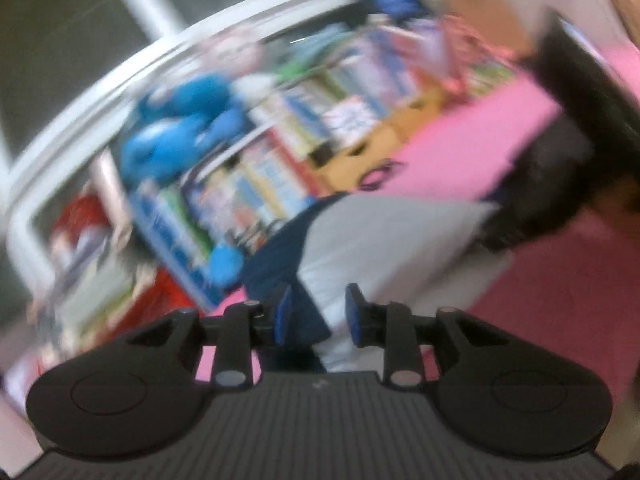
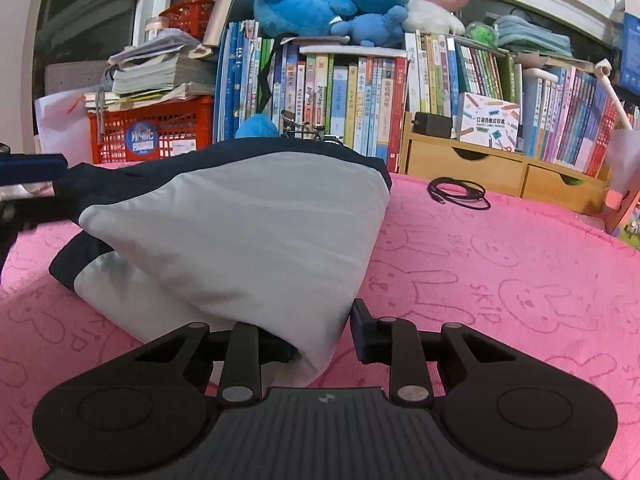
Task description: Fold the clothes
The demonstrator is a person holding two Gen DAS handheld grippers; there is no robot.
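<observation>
A grey and navy garment (image 2: pixel 240 232) lies folded over on the pink bunny-print cloth (image 2: pixel 520 280). My right gripper (image 2: pixel 316 332) is open, its jaws either side of the garment's near corner, with the left finger hidden under the fabric. In the blurred, tilted left wrist view the same garment (image 1: pixel 384 248) lies ahead. My left gripper (image 1: pixel 318 312) is open above its navy edge and holds nothing. The left gripper's blue tip (image 2: pixel 32 168) shows at the far left of the right wrist view.
Behind the cloth stand rows of books (image 2: pixel 360 100), blue and pink plush toys (image 2: pixel 340 0), a red basket (image 2: pixel 152 128) with stacked papers, and wooden drawers (image 2: pixel 480 160). A coiled black cable (image 2: pixel 458 194) lies on the cloth at the back right.
</observation>
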